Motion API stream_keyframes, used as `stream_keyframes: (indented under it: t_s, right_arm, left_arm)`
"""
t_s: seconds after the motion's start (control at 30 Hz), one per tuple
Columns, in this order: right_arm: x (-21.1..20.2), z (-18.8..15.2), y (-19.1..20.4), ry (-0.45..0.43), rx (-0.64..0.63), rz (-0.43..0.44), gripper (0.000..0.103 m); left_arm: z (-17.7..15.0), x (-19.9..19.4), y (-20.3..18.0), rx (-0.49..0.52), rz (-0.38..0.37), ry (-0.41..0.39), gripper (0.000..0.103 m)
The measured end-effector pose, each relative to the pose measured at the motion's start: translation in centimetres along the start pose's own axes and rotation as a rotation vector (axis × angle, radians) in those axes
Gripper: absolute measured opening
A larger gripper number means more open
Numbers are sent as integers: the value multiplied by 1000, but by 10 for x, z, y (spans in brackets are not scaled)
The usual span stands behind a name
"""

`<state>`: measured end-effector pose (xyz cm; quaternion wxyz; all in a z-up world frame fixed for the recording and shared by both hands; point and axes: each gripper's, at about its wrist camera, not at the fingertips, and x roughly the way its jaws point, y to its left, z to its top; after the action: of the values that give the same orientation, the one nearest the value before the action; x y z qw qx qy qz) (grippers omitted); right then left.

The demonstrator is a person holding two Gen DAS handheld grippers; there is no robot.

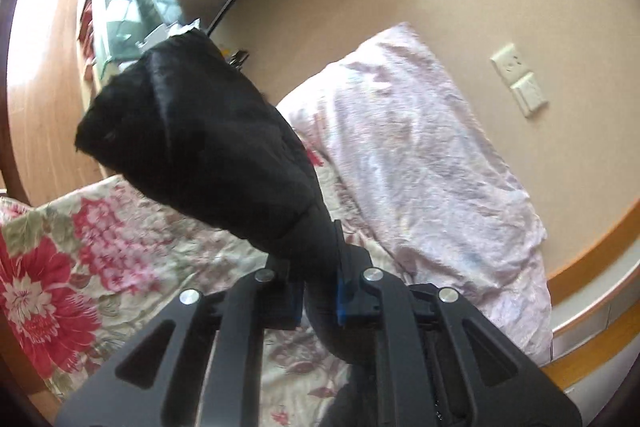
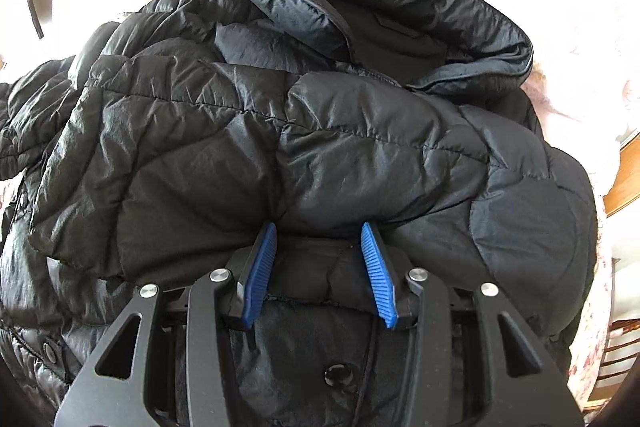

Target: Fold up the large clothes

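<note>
A black puffer jacket [image 2: 280,147] lies crumpled on the floral bed [image 1: 120,247]. My left gripper [image 1: 318,291] pinches its sleeve [image 1: 200,139], lifted above the bed. My right gripper [image 2: 318,231] rests against the jacket, jaws apart.

Left wrist view faces across the bed [image 1: 120,247] toward the wall; right looks closely down onto the jacket [image 2: 280,147].
</note>
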<state>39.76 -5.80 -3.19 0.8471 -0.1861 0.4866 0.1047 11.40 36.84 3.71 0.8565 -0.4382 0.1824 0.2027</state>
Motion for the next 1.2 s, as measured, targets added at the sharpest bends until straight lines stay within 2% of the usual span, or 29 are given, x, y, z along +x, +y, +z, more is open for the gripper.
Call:
stream_keyframes:
  t_s: [0.07, 0.1, 0.17, 0.27, 0.37, 0.43, 0.63, 0.8, 0.97, 1.07, 1.13, 1.2]
  right_arm:
    - [-1, 0, -5, 2, 31, 50, 47]
    - [-2, 0, -10, 2, 59, 103, 48]
    - [-10, 0, -21, 1, 116, 224, 61]
    - [-28, -6, -33, -30, 170, 311, 76]
    - [-58, -17, -46, -114, 206, 329, 81]
    - [-70, -26, -58, -135, 251, 348, 81]
    - [-68, -42, -118, -119, 355, 387, 82]
    - [-70, -60, -156, -123, 402, 368, 82]
    - [-71, -70, -183, -136, 443, 353, 82]
    - [-69, -72, -194, -136, 468, 350, 82]
    - [-66, -73, -201, -137, 490, 351, 82]
    - [-64, -73, -206, -137, 509, 352, 82]
  left_arm:
    - [-1, -7, -31, 72, -47, -2, 12]
    - [-3, -10, -46, 107, -68, -1, 12]
    - [-11, -15, -76, 177, -116, 8, 12]
    - [-28, -19, -117, 266, -195, 38, 12]
    - [-52, -19, -157, 340, -279, 78, 12]
    - [-70, -16, -179, 383, -326, 114, 12]
    - [-121, -7, -213, 468, -418, 221, 12]
    - [-162, 16, -228, 506, -436, 318, 12]
    - [-207, 45, -246, 566, -405, 385, 13]
    - [-237, 61, -253, 620, -374, 425, 22]
    - [-258, 70, -257, 656, -357, 471, 33]
    - [-272, 76, -258, 662, -355, 505, 50]
